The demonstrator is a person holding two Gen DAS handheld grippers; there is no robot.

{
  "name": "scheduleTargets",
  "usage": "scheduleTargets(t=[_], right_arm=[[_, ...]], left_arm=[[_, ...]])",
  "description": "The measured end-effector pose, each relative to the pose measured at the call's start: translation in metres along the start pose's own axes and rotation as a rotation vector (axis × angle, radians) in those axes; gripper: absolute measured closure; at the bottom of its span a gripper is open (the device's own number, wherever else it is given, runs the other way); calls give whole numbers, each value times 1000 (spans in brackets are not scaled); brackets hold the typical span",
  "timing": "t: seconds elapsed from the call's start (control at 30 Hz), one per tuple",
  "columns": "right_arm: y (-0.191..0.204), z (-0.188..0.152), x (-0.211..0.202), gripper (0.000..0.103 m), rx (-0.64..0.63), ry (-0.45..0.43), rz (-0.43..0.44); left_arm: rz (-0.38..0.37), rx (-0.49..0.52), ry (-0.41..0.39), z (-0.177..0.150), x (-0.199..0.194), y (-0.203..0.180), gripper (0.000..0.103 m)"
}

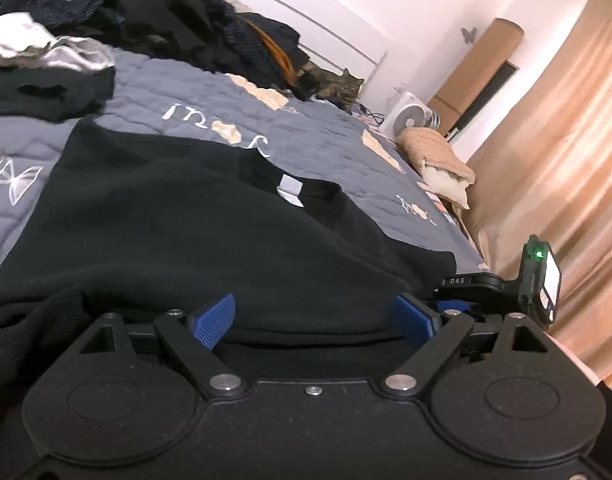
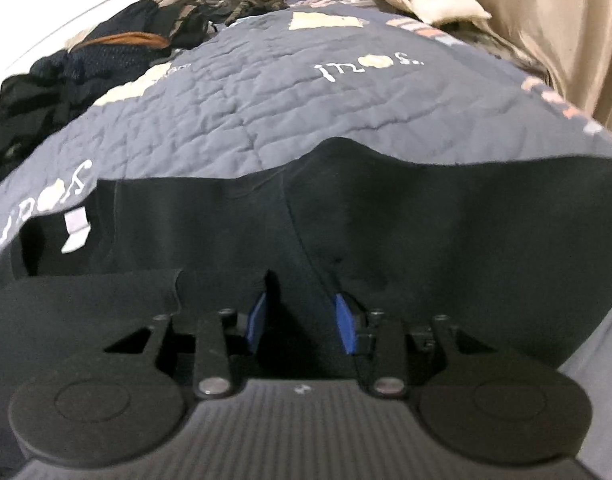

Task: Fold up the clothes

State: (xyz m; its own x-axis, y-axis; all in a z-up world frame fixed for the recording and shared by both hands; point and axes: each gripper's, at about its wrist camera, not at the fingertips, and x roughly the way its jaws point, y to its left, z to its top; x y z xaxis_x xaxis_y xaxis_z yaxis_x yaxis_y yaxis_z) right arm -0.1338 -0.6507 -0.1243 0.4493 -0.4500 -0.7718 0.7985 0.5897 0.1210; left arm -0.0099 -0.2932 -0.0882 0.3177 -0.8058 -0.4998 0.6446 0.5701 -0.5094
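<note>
A black shirt (image 1: 185,232) lies spread on the grey quilt (image 1: 209,96), its collar with a white label (image 1: 289,190) pointing away from me. My left gripper (image 1: 314,316) hovers over the shirt's near hem. Its jaws stand wide open, and the blue pads (image 1: 213,320) are clear of the cloth. In the right wrist view the same shirt (image 2: 446,220) fills the foreground, with the label (image 2: 75,228) at the left. My right gripper (image 2: 301,320) stands partly open. A raised fold of the black cloth lies loosely between its blue pads (image 2: 346,328).
A heap of dark clothes (image 1: 165,20) covers the far left of the bed. A tabby cat (image 1: 338,88) lies at the head end. A beige pillow (image 1: 438,156) and a white fan (image 1: 410,118) sit by the right edge, beside a tan curtain (image 1: 546,160).
</note>
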Motion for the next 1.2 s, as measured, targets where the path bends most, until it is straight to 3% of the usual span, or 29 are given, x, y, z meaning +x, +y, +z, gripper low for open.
scheduleTargets(t=[0.2,0.4,0.57,0.73,0.9,1.2], right_arm=[[-5,11,-22,65,26,-29,33],[-44,19,-45,52,220,-106,108],[-80,17,-62,34,247,-190,6],[-116,16,-77,23,192,-273,-87],[-159,14,-82,21,233,-279,-152],[-245,7,-79,21,322,-245,-269]], left_arm=[[6,9,-16,1,-1,-2,17],[33,16,-19,-1,-2,-2,16],[8,21,-13,-3,1,-11,16],[-33,33,-8,-6,13,-31,16],[-71,62,22,-19,38,-60,16],[-135,265,77,-57,63,-113,16]])
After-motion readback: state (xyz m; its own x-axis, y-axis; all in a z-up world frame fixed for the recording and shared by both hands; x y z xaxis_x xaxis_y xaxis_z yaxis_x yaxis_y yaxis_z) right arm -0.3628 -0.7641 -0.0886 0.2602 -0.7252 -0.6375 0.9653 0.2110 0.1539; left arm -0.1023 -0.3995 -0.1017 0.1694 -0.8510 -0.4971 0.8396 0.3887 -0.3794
